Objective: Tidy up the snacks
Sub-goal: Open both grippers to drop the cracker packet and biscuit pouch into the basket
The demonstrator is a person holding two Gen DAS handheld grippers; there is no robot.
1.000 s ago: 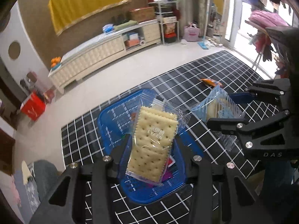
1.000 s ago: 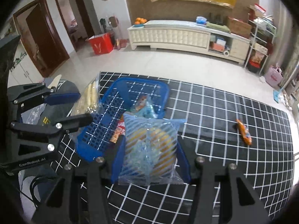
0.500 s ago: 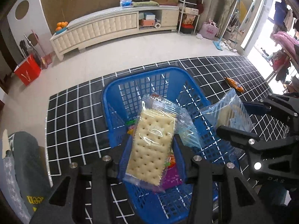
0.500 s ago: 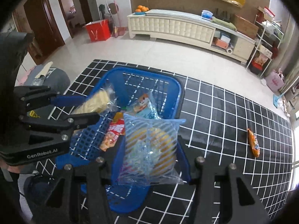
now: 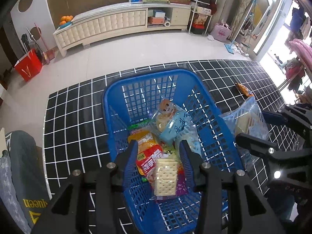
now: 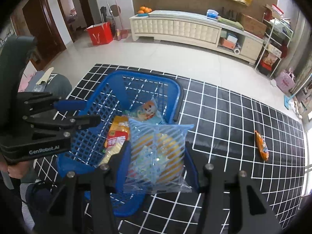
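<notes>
Two grippers hang over the blue basket [image 5: 148, 74], and the change is on the left: the cracker packet [image 5: 165, 177], clamped between the left gripper [image 5: 157, 143] pads half a second ago, now lies loose on the heap at the basket's near end. The jaws stand partly apart with a clear gap on either side of the packet and nothing between them, which the right wrist view confirms. I judge that snack delivered, so the left gripper is free for another. The packet rests flat, biscuit face up, on a red packet [image 5: 148, 159]. Its long axis runs from the basket's near end toward the far end, in line with the fingers. Further in sits a pale packet with a bear print [image 5: 171, 120]. At the basket's right rim the right gripper [image 6: 157, 145] grips a blue-striped bag [image 6: 158, 152] of yellow cakes, its pads pressing on the two side edges. The broad face meets the camera and the sealed top edge points away over the basket, so this one likely drops next. Well apart, near the right edge of the checked mat [image 6: 234, 117], an orange packet [image 6: 262, 146] lies flat, its length running near to far
</notes>
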